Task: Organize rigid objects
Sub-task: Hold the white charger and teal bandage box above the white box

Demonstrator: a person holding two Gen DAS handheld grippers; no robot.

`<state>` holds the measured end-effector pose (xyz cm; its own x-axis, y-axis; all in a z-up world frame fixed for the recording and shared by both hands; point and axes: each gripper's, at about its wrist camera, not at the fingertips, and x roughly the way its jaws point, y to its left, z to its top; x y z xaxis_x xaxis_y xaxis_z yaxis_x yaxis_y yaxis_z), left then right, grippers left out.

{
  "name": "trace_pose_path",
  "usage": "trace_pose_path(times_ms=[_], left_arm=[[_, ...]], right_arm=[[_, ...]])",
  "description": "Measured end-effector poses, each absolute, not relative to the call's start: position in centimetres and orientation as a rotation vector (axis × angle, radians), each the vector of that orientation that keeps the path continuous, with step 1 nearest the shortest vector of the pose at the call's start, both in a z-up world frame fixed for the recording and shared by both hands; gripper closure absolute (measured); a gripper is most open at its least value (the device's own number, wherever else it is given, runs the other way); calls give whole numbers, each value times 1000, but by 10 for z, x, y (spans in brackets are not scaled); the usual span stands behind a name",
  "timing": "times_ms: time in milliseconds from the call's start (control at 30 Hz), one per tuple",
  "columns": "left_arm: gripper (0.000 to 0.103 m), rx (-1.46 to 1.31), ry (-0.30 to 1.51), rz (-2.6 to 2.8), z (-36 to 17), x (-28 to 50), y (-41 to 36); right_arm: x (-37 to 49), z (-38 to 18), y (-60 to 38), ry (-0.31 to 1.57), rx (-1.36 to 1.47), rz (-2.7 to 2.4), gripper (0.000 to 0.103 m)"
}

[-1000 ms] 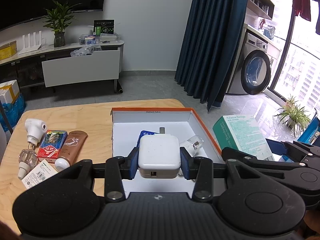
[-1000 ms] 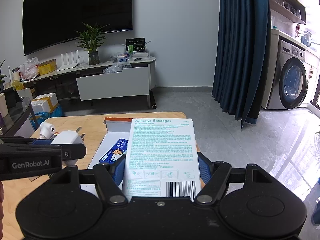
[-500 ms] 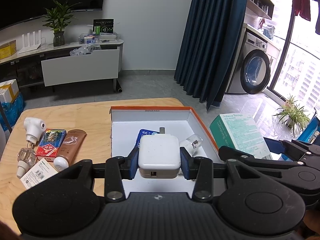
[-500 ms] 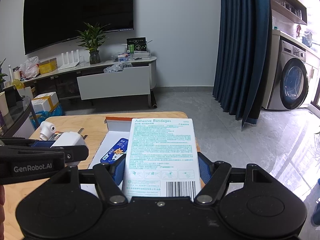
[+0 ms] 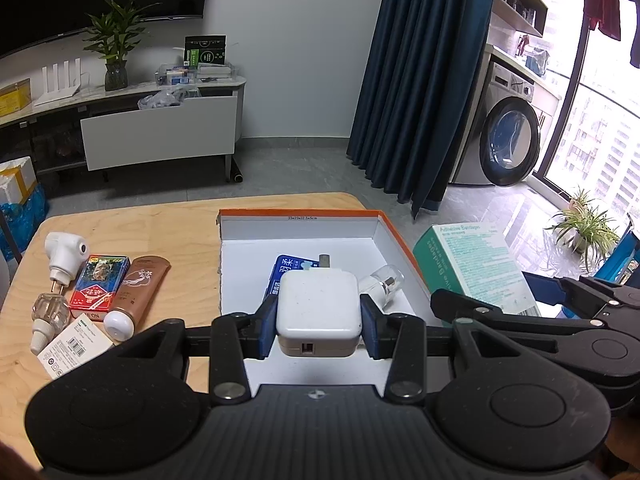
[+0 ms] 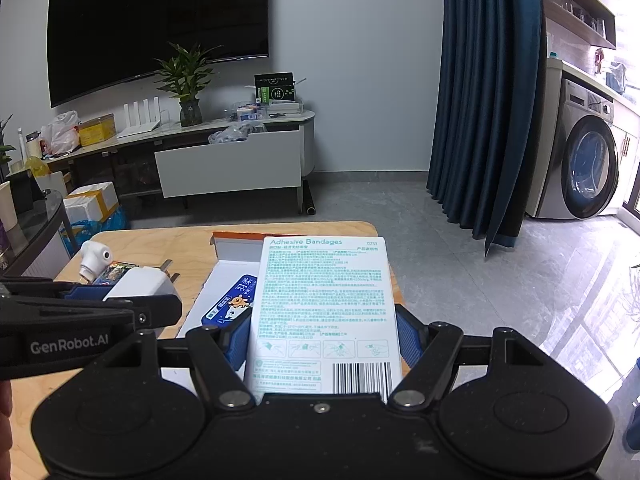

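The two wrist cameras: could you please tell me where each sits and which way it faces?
Left wrist: behind the left tongs, looking over the white square charger into the orange-rimmed white cardboard box; right tongs alongside.
Right wrist: behind the right tongs, looking along the white adhesive bandage carton; left tongs alongside.
Both views show the box, charger and carton.

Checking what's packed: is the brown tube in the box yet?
No, the brown tube lies on the table, left of the box.
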<state>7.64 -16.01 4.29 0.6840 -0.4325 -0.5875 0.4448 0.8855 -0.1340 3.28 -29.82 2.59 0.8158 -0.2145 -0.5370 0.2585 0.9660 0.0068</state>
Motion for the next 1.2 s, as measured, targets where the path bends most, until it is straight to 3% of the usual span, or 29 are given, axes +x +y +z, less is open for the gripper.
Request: trace_pose_path(times_ms=[1200], left_arm=[[60, 41, 688, -517, 32, 95, -174]], right_arm=[[60, 13, -317, 613, 111, -250, 19]])
